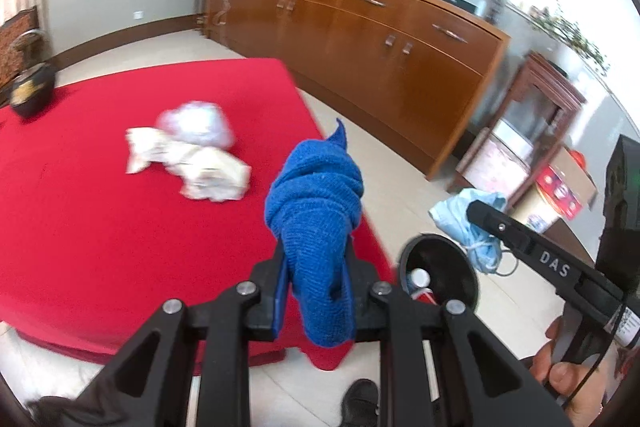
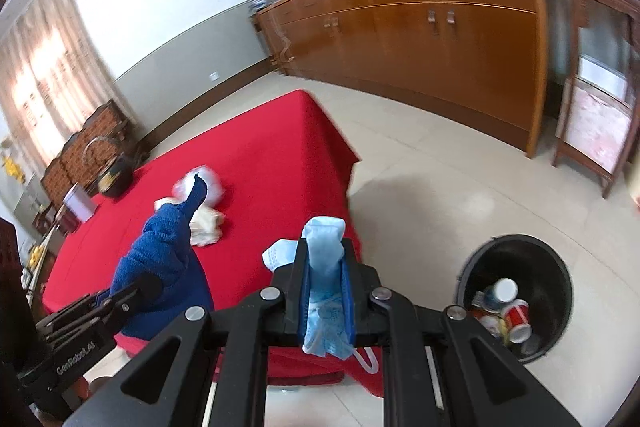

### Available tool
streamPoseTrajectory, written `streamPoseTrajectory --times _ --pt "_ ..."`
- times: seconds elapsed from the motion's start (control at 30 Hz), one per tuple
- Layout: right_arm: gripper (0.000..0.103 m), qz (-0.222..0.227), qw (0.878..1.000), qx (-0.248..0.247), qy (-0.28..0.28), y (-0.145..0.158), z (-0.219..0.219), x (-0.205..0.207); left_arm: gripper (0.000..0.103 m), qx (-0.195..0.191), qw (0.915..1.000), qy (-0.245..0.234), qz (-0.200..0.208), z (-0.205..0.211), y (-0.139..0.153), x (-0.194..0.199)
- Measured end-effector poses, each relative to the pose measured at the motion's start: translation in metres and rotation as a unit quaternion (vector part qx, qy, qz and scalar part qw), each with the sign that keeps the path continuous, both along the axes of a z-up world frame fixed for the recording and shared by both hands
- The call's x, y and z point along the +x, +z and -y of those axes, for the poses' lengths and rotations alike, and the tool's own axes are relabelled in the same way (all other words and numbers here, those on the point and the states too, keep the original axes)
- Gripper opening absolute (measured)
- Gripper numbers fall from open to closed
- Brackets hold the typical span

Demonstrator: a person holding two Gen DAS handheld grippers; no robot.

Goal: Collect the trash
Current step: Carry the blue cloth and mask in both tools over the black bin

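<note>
My left gripper [image 1: 314, 267] is shut on a bunched dark blue cloth [image 1: 316, 203], held over the near right corner of the red-covered table [image 1: 100, 227]. My right gripper [image 2: 325, 263] is shut on a pale blue face mask [image 2: 326, 259], its ear loop dangling below. In the left wrist view that mask [image 1: 466, 215] hangs to the right, above the floor. A black trash bin [image 2: 560, 291] stands on the floor right of the table, with cups and other litter inside. Crumpled white paper [image 1: 200, 167] and a clear plastic wad [image 1: 196, 127] lie on the table.
A long wooden sideboard [image 1: 360, 39] runs along the far wall with a dark screen above it. A wooden side stand [image 1: 532, 131] and a cardboard box [image 1: 560, 187] sit at the right. A dark round pot [image 1: 32, 95] rests at the table's far left. My shoe [image 1: 360, 403] shows below.
</note>
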State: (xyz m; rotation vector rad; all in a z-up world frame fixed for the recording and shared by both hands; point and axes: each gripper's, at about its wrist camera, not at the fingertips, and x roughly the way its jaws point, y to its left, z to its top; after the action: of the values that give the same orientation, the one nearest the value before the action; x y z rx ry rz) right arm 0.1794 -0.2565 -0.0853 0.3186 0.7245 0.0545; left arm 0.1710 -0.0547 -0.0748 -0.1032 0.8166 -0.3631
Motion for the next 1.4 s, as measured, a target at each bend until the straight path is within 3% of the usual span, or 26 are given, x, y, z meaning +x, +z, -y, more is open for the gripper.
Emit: streamPoseTrajectory --times 0.37,0.63,1.03,1.4 --pt "0.014 -0.016 0.995 0.004 -0.103 -0.018 0.102 -0.037 0.024 -0.003 0.9945 -0.102 -0.025 0.101 -0.014 -0.003" --pt "0.014 -0.055 0.985 0.026 -0.16 -0.058 0.17 -0.049 0.024 0.007 0.9866 -0.152 -0.059 0.166 -0.046 0.001" --pt "0.014 -0.103 0.97 0.042 -0.214 -0.111 0.243 -0.029 0.024 0.036 0.9777 -0.18 -0.101 0.225 -0.098 0.018" --pt "0.015 -0.145 0.962 0.07 -0.219 -0.146 0.278 0.007 0.025 0.063 0.9684 -0.192 -0.147 0.262 -0.136 0.029"
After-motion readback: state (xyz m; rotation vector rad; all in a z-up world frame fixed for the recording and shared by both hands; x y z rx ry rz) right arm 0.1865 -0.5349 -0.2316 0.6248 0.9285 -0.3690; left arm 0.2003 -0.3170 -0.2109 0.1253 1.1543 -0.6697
